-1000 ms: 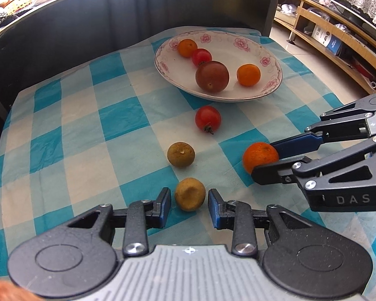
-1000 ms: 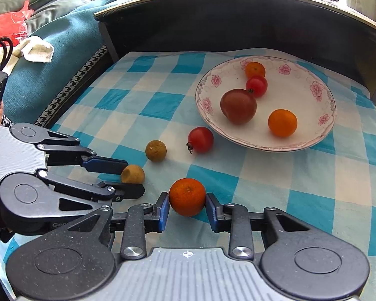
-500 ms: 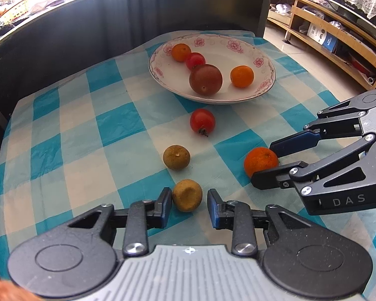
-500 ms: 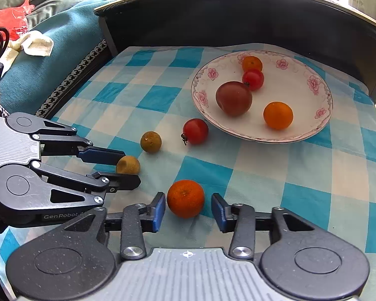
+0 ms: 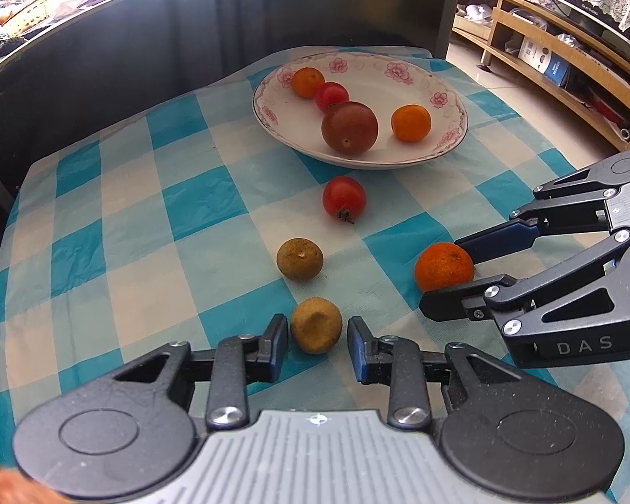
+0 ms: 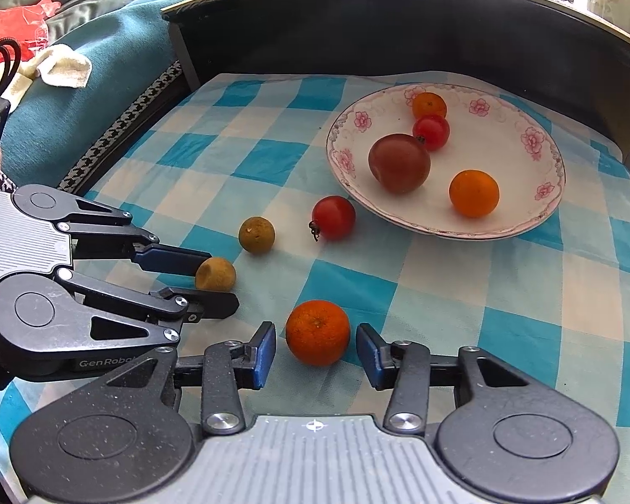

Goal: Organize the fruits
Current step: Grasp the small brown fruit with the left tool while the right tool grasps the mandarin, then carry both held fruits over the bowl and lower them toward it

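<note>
Our left gripper (image 5: 317,332) straddles a brown fruit (image 5: 316,325), jaws spread, gripping nothing. Right of it, our right gripper (image 6: 316,346) stands open around an orange (image 6: 317,332) on the cloth, short of the plate (image 6: 542,210).

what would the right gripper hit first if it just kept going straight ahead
The orange on the cloth: it already sits between the open jaws of the right gripper, apparently untouched. Beyond it the line seems to lead toward the plate, though depth there is hard to judge.
</note>
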A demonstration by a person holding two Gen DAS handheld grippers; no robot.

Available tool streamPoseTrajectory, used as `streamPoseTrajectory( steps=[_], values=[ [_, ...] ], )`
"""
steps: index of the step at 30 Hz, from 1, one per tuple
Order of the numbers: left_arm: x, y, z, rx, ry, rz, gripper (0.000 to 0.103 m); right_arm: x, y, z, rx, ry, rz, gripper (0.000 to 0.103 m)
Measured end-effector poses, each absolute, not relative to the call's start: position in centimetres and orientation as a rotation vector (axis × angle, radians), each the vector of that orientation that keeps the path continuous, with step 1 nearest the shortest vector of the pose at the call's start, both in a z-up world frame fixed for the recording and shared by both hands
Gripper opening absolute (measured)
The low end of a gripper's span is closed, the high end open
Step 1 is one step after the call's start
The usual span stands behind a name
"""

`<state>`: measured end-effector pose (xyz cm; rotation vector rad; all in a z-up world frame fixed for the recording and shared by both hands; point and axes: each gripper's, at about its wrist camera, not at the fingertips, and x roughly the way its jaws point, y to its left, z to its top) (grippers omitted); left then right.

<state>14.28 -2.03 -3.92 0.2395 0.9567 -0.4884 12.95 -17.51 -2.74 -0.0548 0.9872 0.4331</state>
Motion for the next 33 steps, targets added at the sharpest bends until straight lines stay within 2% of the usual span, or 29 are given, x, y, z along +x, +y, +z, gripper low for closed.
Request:
streamPoseTrajectory(
  steps=[5,33],
  values=[
    [14.4,-2.2,-3.8,0.241,0.968,-0.485,0.037,13.0,-17.5,-2.8,-0.052,0.996,0.422,0.028],
    [18.2,-6.0,1.1,0.165,0.819,-0.487,0.035,14.9,-20.9,1.0,0.050,0.838,0.275,0.027]
  ],
)
